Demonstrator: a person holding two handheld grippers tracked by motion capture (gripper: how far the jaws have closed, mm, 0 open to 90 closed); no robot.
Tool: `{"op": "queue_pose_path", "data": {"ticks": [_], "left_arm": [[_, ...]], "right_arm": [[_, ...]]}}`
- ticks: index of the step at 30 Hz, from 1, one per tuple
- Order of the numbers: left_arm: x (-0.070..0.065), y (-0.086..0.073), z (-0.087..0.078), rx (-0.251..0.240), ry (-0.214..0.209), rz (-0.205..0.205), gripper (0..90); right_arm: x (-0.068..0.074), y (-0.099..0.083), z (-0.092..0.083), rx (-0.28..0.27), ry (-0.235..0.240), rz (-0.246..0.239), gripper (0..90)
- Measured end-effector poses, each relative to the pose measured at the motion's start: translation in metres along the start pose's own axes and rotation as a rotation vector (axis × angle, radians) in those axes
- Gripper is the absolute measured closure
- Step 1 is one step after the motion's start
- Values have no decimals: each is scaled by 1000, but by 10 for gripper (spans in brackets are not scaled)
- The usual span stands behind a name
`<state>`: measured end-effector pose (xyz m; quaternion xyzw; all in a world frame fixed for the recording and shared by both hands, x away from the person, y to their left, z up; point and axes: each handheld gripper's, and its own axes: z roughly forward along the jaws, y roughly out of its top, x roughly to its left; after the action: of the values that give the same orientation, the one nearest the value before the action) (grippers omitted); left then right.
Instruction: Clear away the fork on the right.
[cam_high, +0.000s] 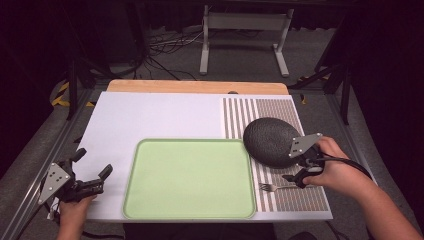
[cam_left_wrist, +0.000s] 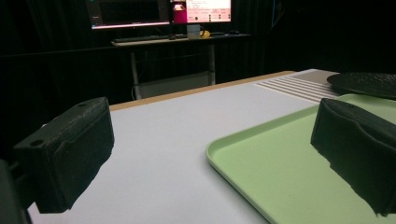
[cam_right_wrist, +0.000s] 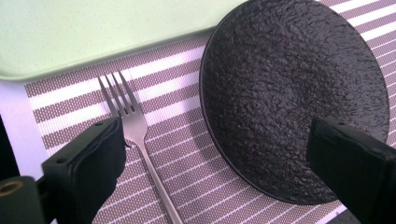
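A black textured plate lies on a striped placemat at the right of the table. A silver fork rests just in front of it, tines toward the pale green tray. My right gripper is open above the plate's near right edge. In the right gripper view its jaws straddle the fork and the near side of the plate. My left gripper is open at the table's left front corner, holding nothing, beside the tray's left edge.
The tray and placemat sit on a white board over a wooden tabletop. A metal stand and cables lie on the floor beyond the table. A desk with monitors shows far off in the left gripper view.
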<state>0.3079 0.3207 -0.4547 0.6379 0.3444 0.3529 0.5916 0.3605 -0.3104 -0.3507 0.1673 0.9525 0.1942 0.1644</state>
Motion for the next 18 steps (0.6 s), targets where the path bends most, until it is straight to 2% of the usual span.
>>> {"op": "queue_pose_path", "data": {"ticks": [8, 12, 14, 18], "left_arm": [[0, 0, 0, 0, -1, -1, 1], [0, 0, 0, -1, 0, -1, 1], [0, 0, 0, -1, 1, -2, 2], [0, 0, 0, 1, 2, -1, 1]], "right_arm": [[0, 0, 4, 60, 52, -31, 87], [2, 0, 10, 87, 80, -86, 101], [2, -1, 13, 115, 112, -89, 132], [3, 0, 18, 163, 129, -119, 161]]}}
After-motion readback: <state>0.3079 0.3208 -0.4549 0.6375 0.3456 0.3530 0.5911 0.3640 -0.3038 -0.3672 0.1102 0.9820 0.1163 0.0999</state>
